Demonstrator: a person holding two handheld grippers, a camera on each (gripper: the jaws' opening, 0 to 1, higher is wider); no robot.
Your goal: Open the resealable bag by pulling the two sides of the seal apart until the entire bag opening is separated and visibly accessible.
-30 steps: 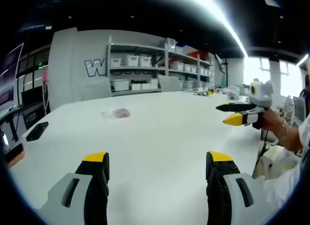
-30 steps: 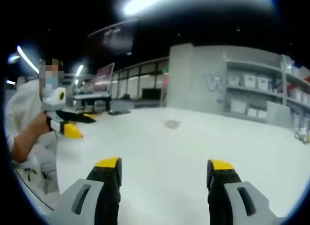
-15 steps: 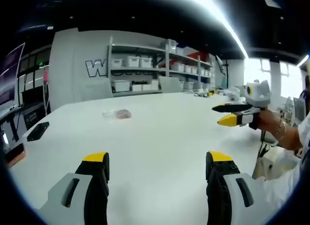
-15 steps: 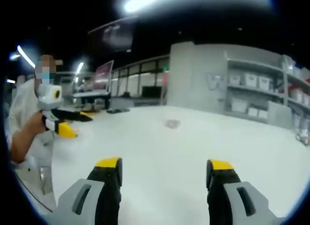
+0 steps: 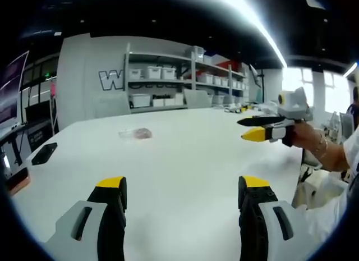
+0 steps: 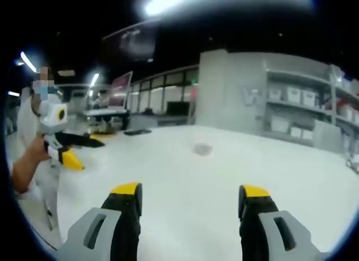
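- Hovering above the white table, the left tongs gape wide, holding nothing.
- The right tongs likewise spread wide, empty.
- The resealable bag lies flat farther off, well beyond both tongs, untouched.
- Shelves stand behind.

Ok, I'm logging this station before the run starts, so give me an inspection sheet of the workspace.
Surface: white table, mostly bare.
Job's things: resealable bag lies flat far across the table, untouched.
Clutter: dark phone-like item near the table's edge.
Grippers: left gripper open, over the table; right gripper open, held in a hand.
Cables: nothing seen.
Surroundings: shelves with white bins; monitors.
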